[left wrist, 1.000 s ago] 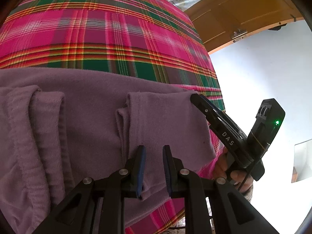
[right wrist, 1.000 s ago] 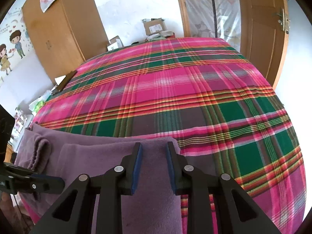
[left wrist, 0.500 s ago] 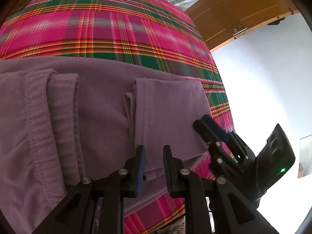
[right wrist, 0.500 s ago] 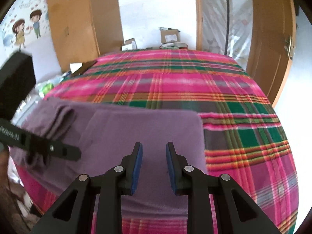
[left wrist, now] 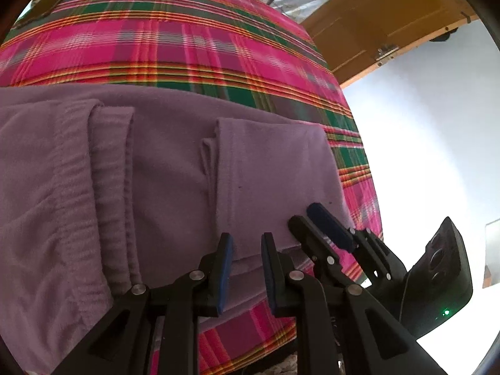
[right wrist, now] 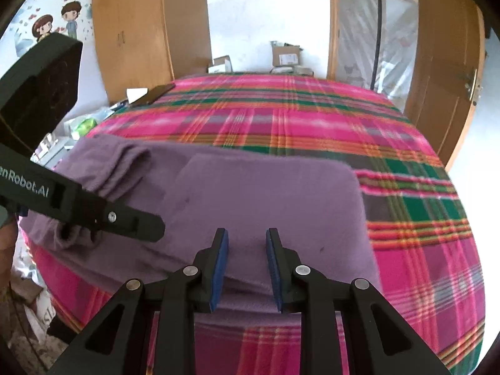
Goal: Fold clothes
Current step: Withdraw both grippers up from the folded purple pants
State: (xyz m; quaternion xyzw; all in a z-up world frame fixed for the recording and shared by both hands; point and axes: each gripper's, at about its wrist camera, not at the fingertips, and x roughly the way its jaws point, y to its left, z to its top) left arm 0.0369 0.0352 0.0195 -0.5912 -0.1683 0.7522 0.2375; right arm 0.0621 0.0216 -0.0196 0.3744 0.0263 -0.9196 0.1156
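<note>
Folded purple garment (left wrist: 175, 168) spread flat on the plaid bed (left wrist: 193, 47), just ahead of and beneath both tools. Left tool (left wrist: 247, 268) parted, nothing between its pads, poised over the garment's near hem. Right tool (right wrist: 247, 265) likewise agape and empty above the folded panel's near edge, just beside the left tool, to its right.

Left gripper (left wrist: 247, 243): matte black angular frame, blue pads on inner finger faces, round silver screws at joints. White lettering "enRobot.AI" seen on its side. Right gripper (right wrist: 247, 240): same black build, blue pads, silver screws; green LED lit on rear housing.
</note>
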